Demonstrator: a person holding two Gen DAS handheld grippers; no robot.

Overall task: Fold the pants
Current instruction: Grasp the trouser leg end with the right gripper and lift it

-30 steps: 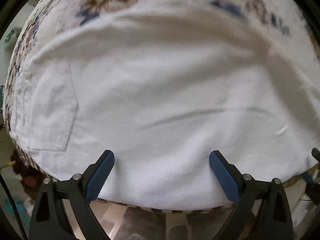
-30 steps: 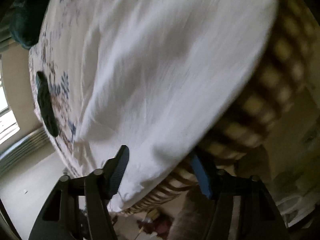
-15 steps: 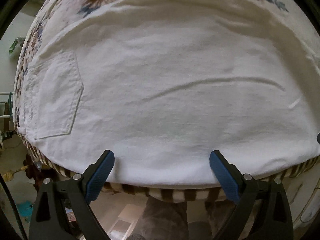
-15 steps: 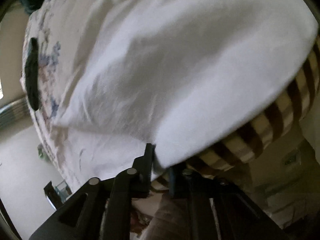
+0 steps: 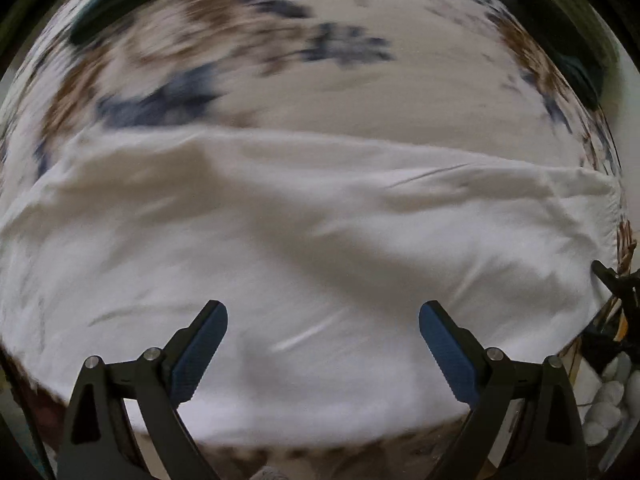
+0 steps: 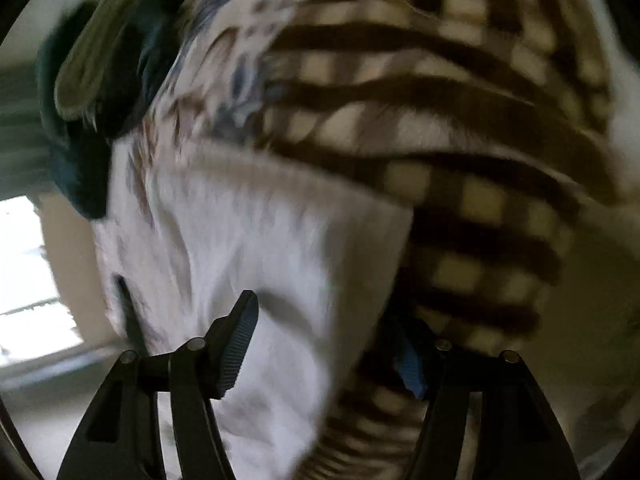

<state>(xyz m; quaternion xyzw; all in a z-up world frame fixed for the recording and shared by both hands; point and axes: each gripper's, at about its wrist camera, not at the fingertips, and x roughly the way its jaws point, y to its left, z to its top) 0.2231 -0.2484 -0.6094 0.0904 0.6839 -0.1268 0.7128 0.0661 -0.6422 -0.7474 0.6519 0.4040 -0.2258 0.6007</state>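
White pants (image 5: pixel 320 248) lie spread across a floral bedspread (image 5: pixel 320 80), reaching its near edge. My left gripper (image 5: pixel 322 340) is open just above the pants near that edge, holding nothing. My right gripper (image 6: pixel 328 340) is open at the corner of the pants (image 6: pixel 260 248). The cloth's end lies between its spread fingers and hangs over the bed edge. Its right finger (image 6: pixel 410 368) is partly hidden behind the cloth. The right gripper also shows at the far right edge of the left wrist view (image 5: pixel 612 280). Both views are blurred.
A brown and cream checked blanket (image 6: pixel 440 140) hangs down the bed's side. Dark teal cushions (image 5: pixel 568 32) lie at the far side of the bed. A bright window (image 6: pixel 24 264) and floor are at the left of the right wrist view.
My right gripper was shut on the pants' edge half a second ago and has opened. My left gripper stayed open and moved forward over the pants, showing more of the bedspread.
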